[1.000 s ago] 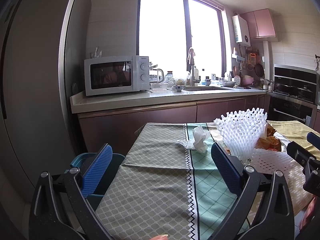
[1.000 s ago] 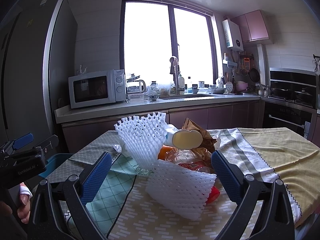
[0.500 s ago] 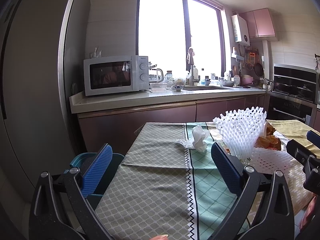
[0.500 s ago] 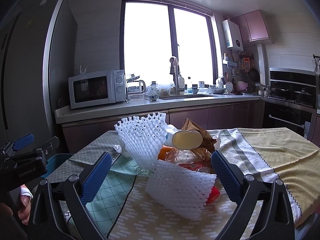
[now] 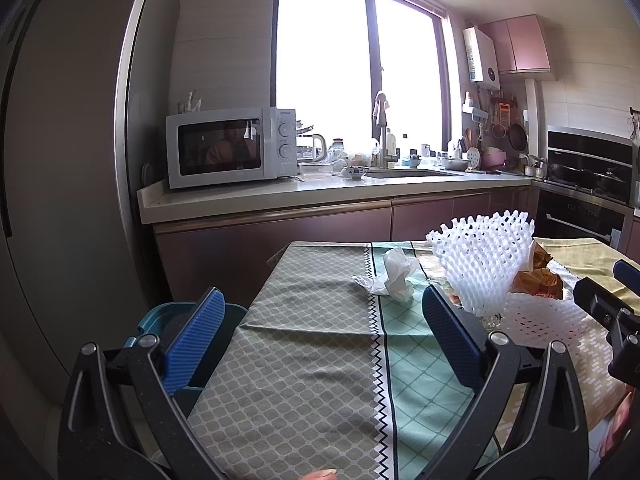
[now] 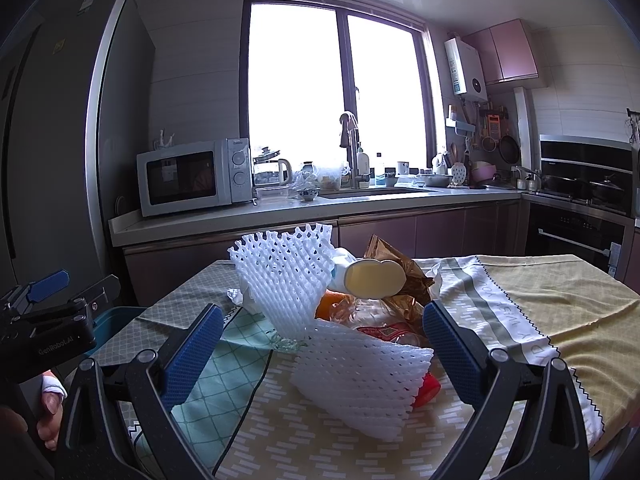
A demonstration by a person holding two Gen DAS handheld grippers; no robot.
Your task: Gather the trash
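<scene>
**Two grippers wait, trash heap untouched**

Nothing has really changed across the last second: both of my views hold almost exactly where they were, so I judge the collecting has not begun and I am poised before a first pick.

The table (image 5: 312, 360), under its patchwork cloth of grey, green and yellow panels, fills the near ground of both views. Off its left near corner, low beside the table, stands a teal bin (image 5: 160, 322), partly hidden behind my left finger; I take it to be where the trash goes.

The heap itself sits right of centre. Largest is the upright white foam net (image 6: 286, 280), flared at the top, with a second, flatter foam net (image 6: 360, 388) lying nearer to me. Behind them a brown crinkled bag (image 6: 394, 266) and a pale bottle (image 6: 370, 278) pointing its base at the camera; something orange and a red piece peek out beneath, too hidden to name. Smallest, a crumpled tissue (image 5: 394, 280) lies apart, left of the heap.

My left gripper (image 5: 324, 340) is spread wide over bare cloth, gripping nothing. My right gripper (image 6: 322, 354) is equally spread, with the flat net between its fingers but not touching them. A short advance and squeeze looks like the obvious next move.
</scene>
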